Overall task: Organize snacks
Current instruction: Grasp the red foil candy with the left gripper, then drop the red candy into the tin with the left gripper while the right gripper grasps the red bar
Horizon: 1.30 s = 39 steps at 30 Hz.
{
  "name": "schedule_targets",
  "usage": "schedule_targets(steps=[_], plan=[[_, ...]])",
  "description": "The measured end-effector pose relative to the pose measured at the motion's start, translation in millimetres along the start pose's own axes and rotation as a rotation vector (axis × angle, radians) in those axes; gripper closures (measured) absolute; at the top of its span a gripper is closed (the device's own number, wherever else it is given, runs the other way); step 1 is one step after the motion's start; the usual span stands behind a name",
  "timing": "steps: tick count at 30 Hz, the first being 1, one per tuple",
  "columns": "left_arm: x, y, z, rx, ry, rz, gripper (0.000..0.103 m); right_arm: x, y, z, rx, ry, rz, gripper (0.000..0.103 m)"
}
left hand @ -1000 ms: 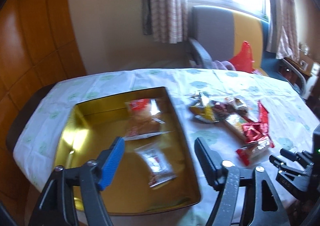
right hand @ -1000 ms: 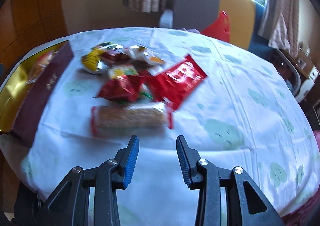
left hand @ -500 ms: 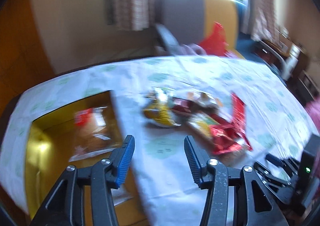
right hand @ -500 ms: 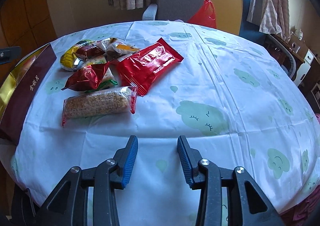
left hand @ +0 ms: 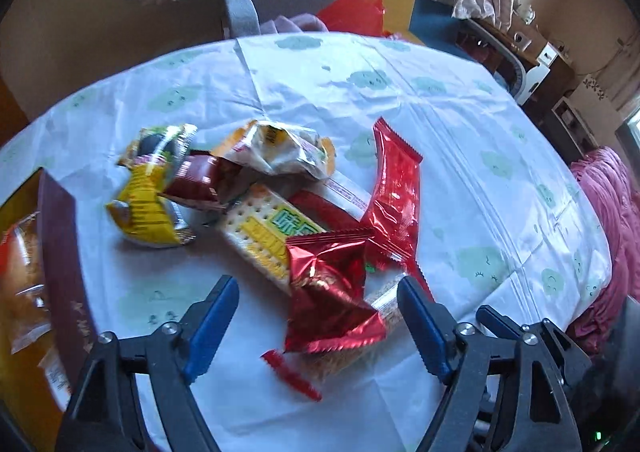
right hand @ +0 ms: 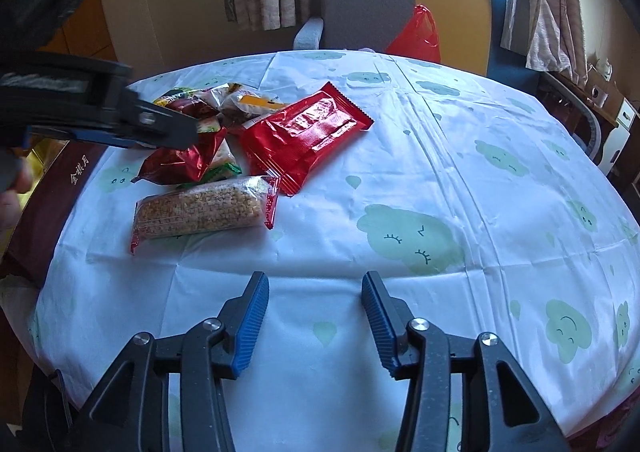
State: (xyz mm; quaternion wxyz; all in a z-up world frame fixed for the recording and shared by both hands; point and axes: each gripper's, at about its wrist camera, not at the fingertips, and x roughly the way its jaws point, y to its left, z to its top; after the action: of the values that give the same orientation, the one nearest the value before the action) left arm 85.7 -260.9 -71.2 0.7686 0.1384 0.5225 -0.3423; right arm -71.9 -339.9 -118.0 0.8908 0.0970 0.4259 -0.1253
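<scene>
Snacks sit heaped on the round table under its white cloud-print cloth [right hand: 440, 180], and the left gripper [left hand: 320, 316] is over the pile, jaws opening with a crinkled shiny red foil packet [left hand: 332, 292] right between the blue pads, though neither pad presses on it, so nothing is held. Under that packet lies a clear wrapper of golden puffed-grain bar with red ends [right hand: 200, 208], and at twelve o'clock from the jaws a yellow-and-green cracker pack [left hand: 264, 236]. A long flat red pouch [right hand: 304, 140] stretches off toward one o'clock, a yellow crumpled bag [left hand: 148, 208] sits at ten. At nine o'clock, the dark maroon wall of the gold-lined box [left hand: 60, 252], with a packaged pastry or two already inside. The right gripper [right hand: 316, 320] hangs above bare cloth at the near edge, jaws opening as well, empty. This looks like the reach for the next snack. Next move, I'd say: drop the pads around the foil packet, close gently since foil slips and crushes, then carry it left into the box.
</scene>
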Motion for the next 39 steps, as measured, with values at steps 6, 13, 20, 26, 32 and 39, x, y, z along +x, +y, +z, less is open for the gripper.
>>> schedule_targets(steps=[6, 13, 20, 26, 32, 39], plan=[[0.3, 2.9, -7.0, -0.011, -0.039, -0.029, 0.058, -0.7, -2.0, -3.6, -0.007, -0.014, 0.012, 0.049], [-52.4, 19.5, -38.8, -0.002, -0.156, 0.001, 0.057, -0.6, -8.0, 1.8, 0.02, 0.011, 0.05, 0.049], [-77.6, 33.8, -89.9, -0.008, -0.188, 0.024, 0.057, 5.4, -42.5, 28.9, 0.272, 0.038, 0.208, 0.049], [-88.1, 44.0, -110.6, -0.044, -0.213, 0.019, 0.057, 31.6, -59.4, 70.9, 0.473, 0.032, 0.293, 0.039], [-105.1, 49.5, -118.7, -0.057, -0.254, 0.015, 0.057, 70.8, -64.9, 102.7, 0.635, 0.07, 0.277, 0.036], [-117.2, 57.2, -122.0, -0.084, -0.284, 0.001, 0.057, 95.3, -33.8, 128.2, 0.487, 0.143, 0.105, 0.028]])
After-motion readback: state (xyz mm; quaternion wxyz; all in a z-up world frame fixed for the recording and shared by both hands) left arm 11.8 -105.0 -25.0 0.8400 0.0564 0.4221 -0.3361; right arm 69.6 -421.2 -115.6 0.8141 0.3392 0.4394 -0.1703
